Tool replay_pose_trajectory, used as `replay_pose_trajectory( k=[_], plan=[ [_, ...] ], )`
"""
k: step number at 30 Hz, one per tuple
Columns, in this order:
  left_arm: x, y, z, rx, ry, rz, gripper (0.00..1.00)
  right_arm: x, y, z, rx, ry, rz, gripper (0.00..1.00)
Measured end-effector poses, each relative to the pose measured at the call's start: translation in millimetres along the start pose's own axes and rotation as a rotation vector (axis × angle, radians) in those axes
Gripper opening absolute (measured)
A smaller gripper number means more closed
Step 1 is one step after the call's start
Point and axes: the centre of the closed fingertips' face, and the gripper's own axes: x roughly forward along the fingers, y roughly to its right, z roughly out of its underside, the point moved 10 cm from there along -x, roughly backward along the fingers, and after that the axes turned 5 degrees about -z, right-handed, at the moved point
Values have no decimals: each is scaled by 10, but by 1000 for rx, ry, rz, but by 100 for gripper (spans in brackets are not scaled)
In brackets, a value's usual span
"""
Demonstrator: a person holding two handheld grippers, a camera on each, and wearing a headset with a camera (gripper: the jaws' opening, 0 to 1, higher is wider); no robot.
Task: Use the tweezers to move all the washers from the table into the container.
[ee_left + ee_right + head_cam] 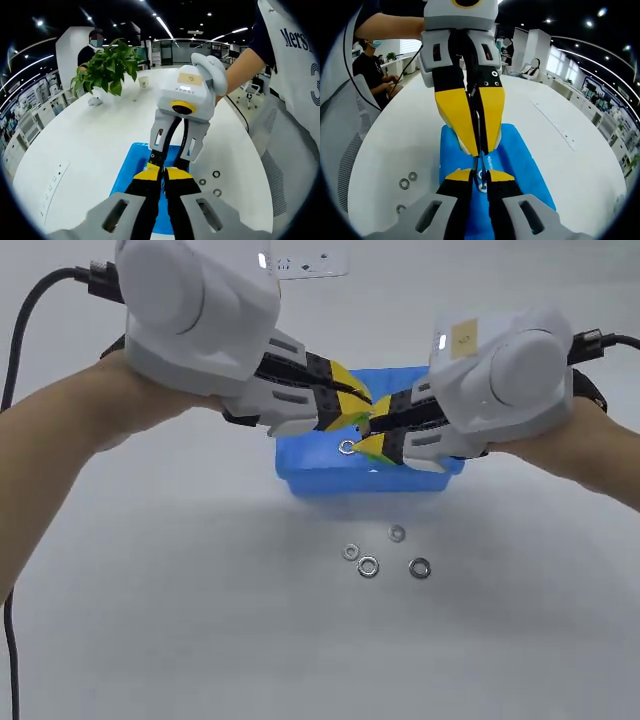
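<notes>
Left gripper (pixel 352 412) over container (pixel 330 480), jaws clamped on tweezers (pixel 478 125). Right gripper (pixel 378 437) meets it, jaws seemingly pinched on tweezer tips. One washer (pixel 346 447) hangs at tips above container; four loose washers (pixel 368 566) on table (pixel 200 620) before container. Your rings look light, hard, slick: nip rim through hole, squeeze gently.

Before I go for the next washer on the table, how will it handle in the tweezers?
The washer looks like a thin, shiny metal ring: probably stiff, light and slippery to pinch. Lying flat on the smooth table, it would likely slide rather than roll.
</notes>
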Motion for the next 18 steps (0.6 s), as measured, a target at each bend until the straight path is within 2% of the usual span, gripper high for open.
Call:
replay_pose_trajectory(
  k=[4, 12, 18],
  plan=[
    [-28, 23, -38, 6, 4, -3, 6, -48, -10, -23, 8, 9, 0, 12],
    [-121, 98, -185, 21, 18, 2, 6, -164, -80, -108, 0, 33, 4, 12],
    [-246, 178, -322, 47, 48, -8, 6, -291, -136, -209, 16, 87, 7, 12]
  ],
)
